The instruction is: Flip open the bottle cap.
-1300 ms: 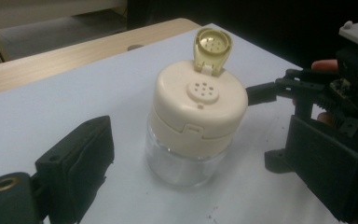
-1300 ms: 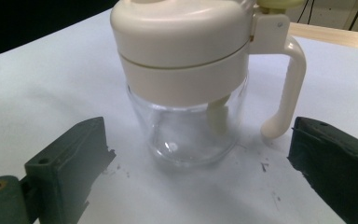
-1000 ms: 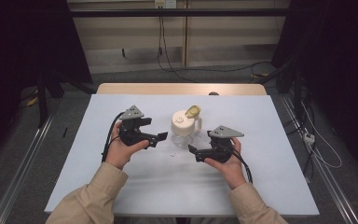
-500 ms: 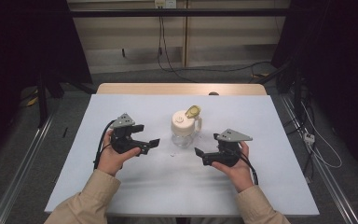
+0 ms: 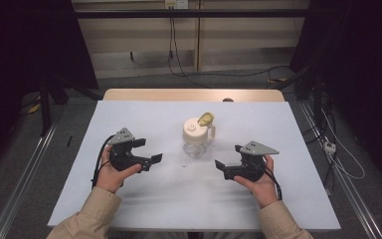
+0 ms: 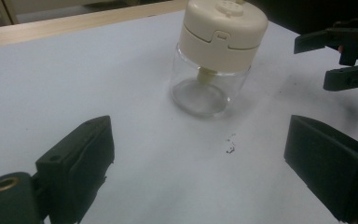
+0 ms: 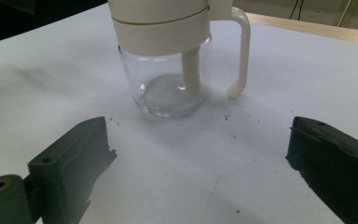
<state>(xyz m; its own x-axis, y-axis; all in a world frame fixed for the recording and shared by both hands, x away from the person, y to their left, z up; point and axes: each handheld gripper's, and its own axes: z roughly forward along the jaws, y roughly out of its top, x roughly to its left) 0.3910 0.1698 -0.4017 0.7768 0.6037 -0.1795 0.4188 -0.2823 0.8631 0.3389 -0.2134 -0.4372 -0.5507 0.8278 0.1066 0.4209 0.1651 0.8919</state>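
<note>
The glass jar (image 5: 197,139) stands upright on the white table (image 5: 288,129), near its middle, slightly toward the far edge. It sits between the two grippers and a little beyond them, touching neither.

The left gripper (image 5: 151,152) is held to the left of the jar, jaws pointing right toward it. Its jaws are spread wide and hold nothing. In the left gripper view, the jar (image 6: 216,56) appears ahead of the jaws and above the gap between them, well apart from both pads. The right gripper (image 6: 349,58) shows at the upper right of that view, beyond the jar.

The right gripper (image 5: 227,164) is held to the right of the jar and somewhat nearer the person, jaws pointing left. Its jaws are likewise spread wide and hold nothing. In the right gripper view, the jar (image 7: 168,60) stands ahead of the gap, nearer the left jaw's side, with bare table between it and the pads.

The jar has a clear glass body with a round base. A cream plastic cap covers the top; a cream handle (image 7: 241,51) runs down one side from the cap and ends free above the table. A cream tube hangs inside the glass from the cap. A yellowish flap (image 5: 205,119) stands raised at the far side of the cap. Small dark specks (image 6: 230,148) lie on the table in front of the jar.
</note>
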